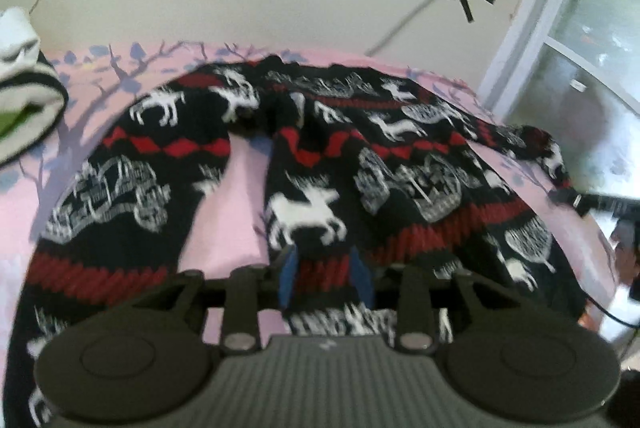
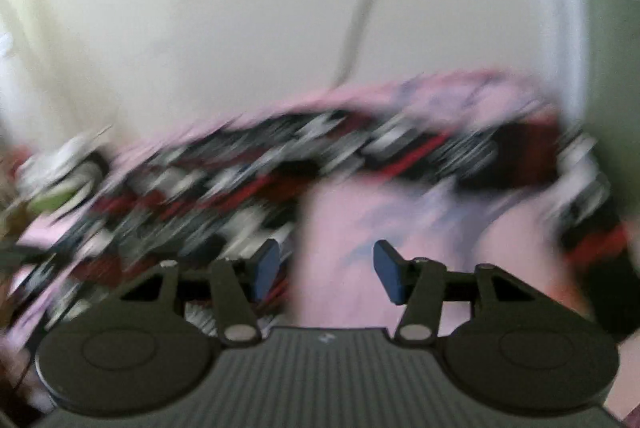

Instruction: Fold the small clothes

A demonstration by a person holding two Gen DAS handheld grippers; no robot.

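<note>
Across the pink sheet [image 1: 236,195] in the left wrist view, the black, red and white patterned sweater [image 1: 320,155] is lying spread, one sleeve trailing left and near. The left tongs [image 1: 326,274] are gripping a fold of its red-striped knit between their blue pads. A white and green garment [image 1: 24,99] is sitting far left. Over in the right wrist view, heavily blurred, the right tongs [image 2: 326,274] are gaping released above bare pink sheet [image 2: 360,220], the sweater [image 2: 240,179] stretching beyond and left.

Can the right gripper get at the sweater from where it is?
Probably yes. The right gripper has its jaws open over bare pink sheet, and the sweater lies just beside its left jaw with nothing between. The view is badly blurred, though.
</note>
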